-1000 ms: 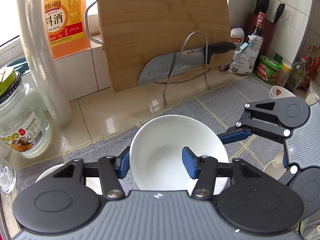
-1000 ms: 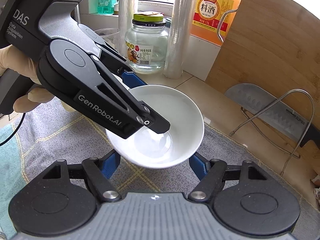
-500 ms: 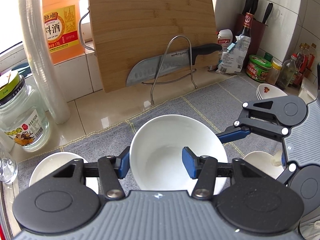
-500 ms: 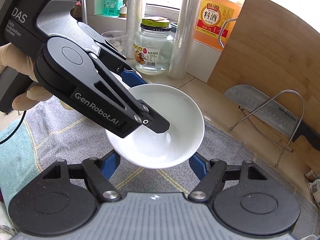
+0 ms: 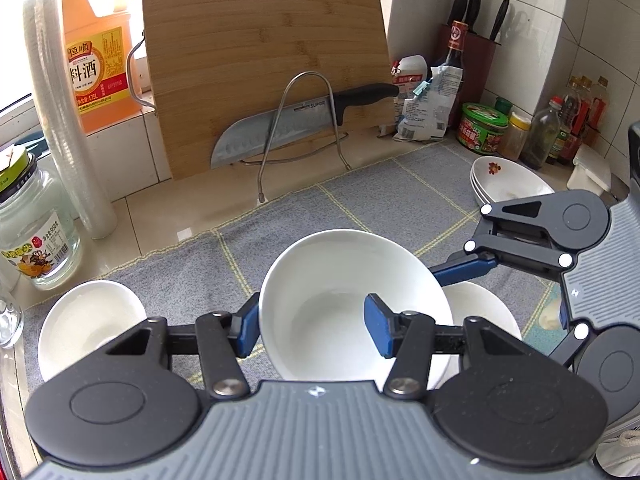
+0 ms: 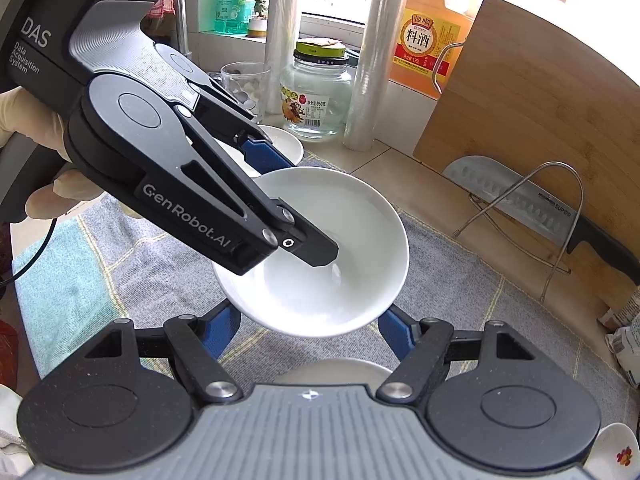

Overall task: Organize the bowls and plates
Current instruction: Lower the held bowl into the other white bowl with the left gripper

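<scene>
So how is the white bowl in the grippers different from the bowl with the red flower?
The held white bowl is plain inside; the flowered bowl has a red pattern. The held white bowl is alone and lifted, pinched at its rim by the left gripper and cradled by the right gripper; the flowered bowl tops a small stack on the grey mat. The flowered bowl looks shallower. Both are white and upright.

On the tabletop (image 5: 168, 216) a mat (image 5: 380, 204) carries one bowl (image 5: 86, 320) at left, stacked dishes (image 5: 508, 184) far right; the cutting board (image 5: 264, 60) stands behind, apparently leaning.
</scene>
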`<state>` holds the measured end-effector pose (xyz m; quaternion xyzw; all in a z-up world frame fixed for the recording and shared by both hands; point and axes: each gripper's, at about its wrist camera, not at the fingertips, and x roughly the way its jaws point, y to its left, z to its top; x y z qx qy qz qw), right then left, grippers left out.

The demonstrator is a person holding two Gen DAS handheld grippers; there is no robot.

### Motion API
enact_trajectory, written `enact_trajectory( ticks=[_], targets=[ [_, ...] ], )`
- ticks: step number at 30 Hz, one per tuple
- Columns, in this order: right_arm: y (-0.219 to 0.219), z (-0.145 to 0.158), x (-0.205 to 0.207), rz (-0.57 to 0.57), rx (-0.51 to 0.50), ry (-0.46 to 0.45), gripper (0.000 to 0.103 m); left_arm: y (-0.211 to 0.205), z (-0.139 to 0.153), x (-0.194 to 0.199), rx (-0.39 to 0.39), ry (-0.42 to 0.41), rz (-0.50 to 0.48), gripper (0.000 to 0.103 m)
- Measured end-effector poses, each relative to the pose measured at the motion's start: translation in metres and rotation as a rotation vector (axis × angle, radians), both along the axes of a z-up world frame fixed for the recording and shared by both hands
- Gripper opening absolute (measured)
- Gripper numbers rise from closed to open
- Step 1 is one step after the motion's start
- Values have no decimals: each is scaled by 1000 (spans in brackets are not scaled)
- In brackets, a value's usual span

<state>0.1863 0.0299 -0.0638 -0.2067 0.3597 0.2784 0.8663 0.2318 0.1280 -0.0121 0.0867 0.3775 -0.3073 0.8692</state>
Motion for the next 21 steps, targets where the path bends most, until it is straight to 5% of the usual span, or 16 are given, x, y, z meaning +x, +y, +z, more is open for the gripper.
enact_trajectory(
  ticks=[21],
  targets=[
    [-56,7,-49,-138,5,37,79,-62,-4,-27,-15,8,-150,53]
  ],
)
